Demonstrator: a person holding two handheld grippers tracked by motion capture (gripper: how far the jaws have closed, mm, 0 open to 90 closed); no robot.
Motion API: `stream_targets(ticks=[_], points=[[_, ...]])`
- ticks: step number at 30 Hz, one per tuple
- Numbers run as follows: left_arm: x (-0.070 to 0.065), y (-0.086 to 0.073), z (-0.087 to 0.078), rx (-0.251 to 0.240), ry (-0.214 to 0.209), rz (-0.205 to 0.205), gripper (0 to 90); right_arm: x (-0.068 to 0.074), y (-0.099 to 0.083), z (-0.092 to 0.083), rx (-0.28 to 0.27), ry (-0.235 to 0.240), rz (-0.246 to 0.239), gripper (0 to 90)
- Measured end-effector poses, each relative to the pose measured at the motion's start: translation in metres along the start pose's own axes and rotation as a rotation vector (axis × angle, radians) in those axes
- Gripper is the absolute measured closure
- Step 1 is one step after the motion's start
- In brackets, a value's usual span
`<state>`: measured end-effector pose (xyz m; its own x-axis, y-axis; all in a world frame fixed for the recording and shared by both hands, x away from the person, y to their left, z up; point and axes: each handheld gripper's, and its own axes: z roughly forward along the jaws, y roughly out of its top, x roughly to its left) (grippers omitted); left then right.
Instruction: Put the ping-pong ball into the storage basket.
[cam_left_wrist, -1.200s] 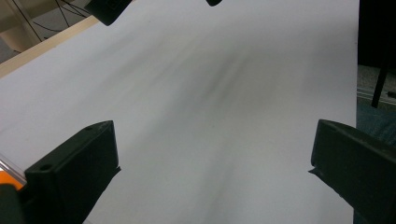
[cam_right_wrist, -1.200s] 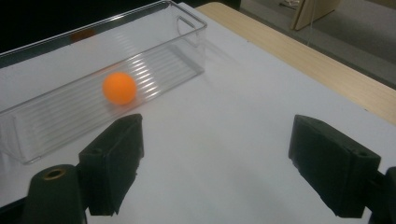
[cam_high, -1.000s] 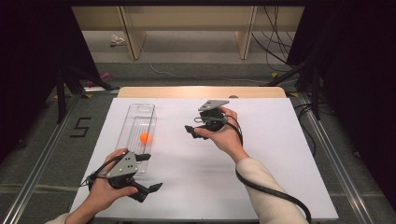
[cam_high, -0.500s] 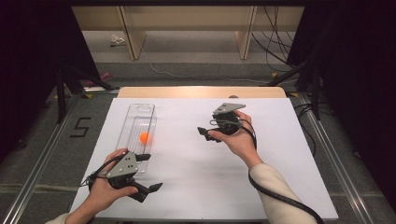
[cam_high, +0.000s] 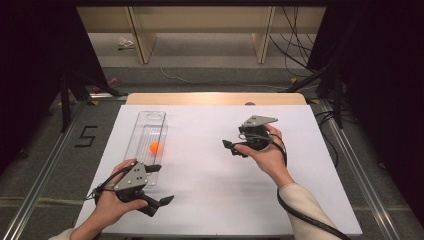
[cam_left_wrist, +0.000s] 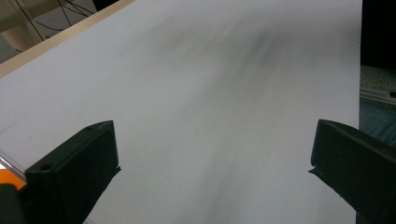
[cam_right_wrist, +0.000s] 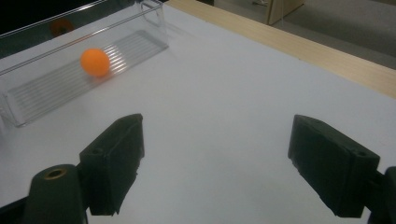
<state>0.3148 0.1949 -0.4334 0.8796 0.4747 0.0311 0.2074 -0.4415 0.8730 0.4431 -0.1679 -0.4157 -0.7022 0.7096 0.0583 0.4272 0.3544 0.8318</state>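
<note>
While the white tabletop (cam_high: 210, 200) lies bare across its middle, the clear tray (cam_high: 145, 131) sits at about ten o'clock with the orange ball (cam_high: 155, 147) resting inside it. Since a second ago the right claw (cam_high: 234, 148) has drifted from the centre out toward three o'clock — released, jaws wide, nothing between them. It points at the ball, yet backs away, so I judge the ball delivered. The left claw (cam_high: 159, 184) waits at seven o'clock, just beside the tray — also released and empty.

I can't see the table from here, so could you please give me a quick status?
Both grippers open, empty. Orange ball in clear tray. Nothing in the way.
</note>
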Motion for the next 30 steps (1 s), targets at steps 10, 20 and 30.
stream_targets(ticks=[10,20,30], points=[[0.001,0.0,0.0,0.0,0.004,-0.003,0.4,-0.008,-0.018,-0.024,-0.008,-0.026,0.017,19.4],[0.001,0.0,-0.001,-0.001,0.005,-0.003,0.4,-0.008,-0.035,-0.047,-0.015,-0.036,0.026,19.4],[0.001,0.0,-0.001,-0.001,0.007,-0.002,0.4,-0.008,-0.05,-0.065,-0.011,-0.049,0.039,19.2]])
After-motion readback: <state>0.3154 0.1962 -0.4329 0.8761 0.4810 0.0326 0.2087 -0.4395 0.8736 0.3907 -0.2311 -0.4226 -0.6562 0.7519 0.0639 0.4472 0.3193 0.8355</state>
